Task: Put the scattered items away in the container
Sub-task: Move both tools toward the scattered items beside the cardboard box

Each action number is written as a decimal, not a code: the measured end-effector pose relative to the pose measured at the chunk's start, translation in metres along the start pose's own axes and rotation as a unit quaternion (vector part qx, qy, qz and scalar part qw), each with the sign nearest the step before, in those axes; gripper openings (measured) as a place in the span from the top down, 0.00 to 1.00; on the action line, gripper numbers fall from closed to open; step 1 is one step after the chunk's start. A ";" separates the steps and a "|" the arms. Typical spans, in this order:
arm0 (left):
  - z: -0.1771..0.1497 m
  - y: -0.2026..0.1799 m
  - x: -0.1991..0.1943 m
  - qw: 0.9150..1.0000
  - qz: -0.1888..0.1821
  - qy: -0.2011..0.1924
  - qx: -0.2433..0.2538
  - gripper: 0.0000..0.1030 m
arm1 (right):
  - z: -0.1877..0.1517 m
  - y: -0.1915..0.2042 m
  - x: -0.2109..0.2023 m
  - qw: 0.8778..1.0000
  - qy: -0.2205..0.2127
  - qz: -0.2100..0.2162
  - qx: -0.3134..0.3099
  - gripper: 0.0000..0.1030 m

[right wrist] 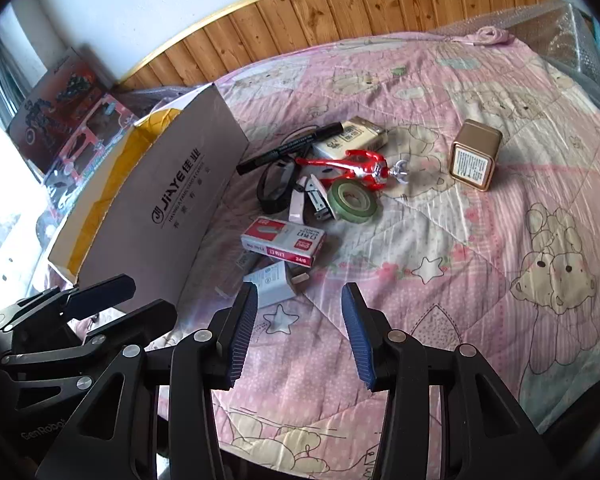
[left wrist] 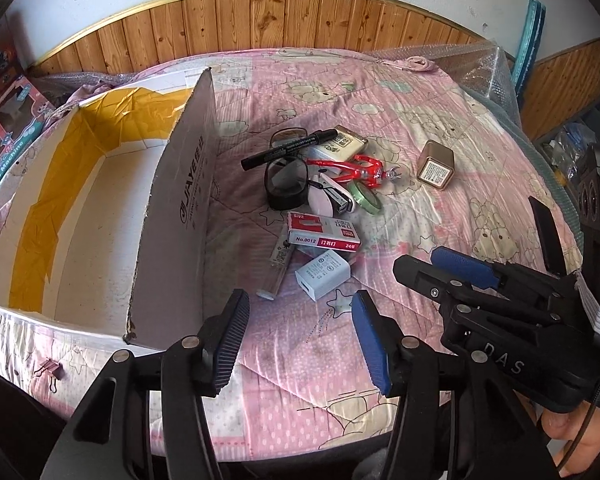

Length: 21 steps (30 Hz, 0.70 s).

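An open cardboard box sits at the left of a pink quilt, empty inside. Beside it lies a heap: black marker, glasses, red toy figure, green tape roll, stapler, red staple box, white charger, beige packet. A gold tin stands apart to the right. My left gripper and right gripper hover open near the charger, holding nothing.
A binder clip lies on the quilt near the box's front corner. Toy boxes stand off the quilt to the left. Wood panelling runs behind, and bubble wrap lines the far right edge. A hand holds the right gripper.
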<state>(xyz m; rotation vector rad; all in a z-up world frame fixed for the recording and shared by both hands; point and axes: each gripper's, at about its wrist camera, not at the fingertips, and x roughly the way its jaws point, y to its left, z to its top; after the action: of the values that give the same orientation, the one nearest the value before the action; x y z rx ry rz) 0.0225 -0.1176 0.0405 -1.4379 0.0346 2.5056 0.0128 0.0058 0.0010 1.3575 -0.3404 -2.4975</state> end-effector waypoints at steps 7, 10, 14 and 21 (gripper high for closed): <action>-0.002 0.002 0.012 1.000 -0.019 0.014 -0.001 0.46 | 0.007 -0.005 0.005 1.000 0.024 0.006 0.000 0.54; -0.002 0.006 0.018 0.999 -0.025 0.022 -0.004 0.46 | 0.015 -0.003 0.011 0.999 0.037 0.008 -0.015 0.54; 0.001 0.010 0.027 0.999 -0.036 0.032 -0.008 0.46 | 0.026 0.002 0.021 0.997 0.055 0.005 -0.047 0.54; -0.001 0.019 0.044 0.997 -0.064 0.042 -0.012 0.46 | 0.044 0.017 0.063 0.985 0.106 0.022 -0.133 0.54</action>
<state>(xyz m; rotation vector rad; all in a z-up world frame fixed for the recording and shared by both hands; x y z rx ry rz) -0.0021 -0.1265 0.0001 -1.5032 -0.0705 2.3510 -0.0551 -0.0291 -0.0193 1.4663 0.0102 -2.2380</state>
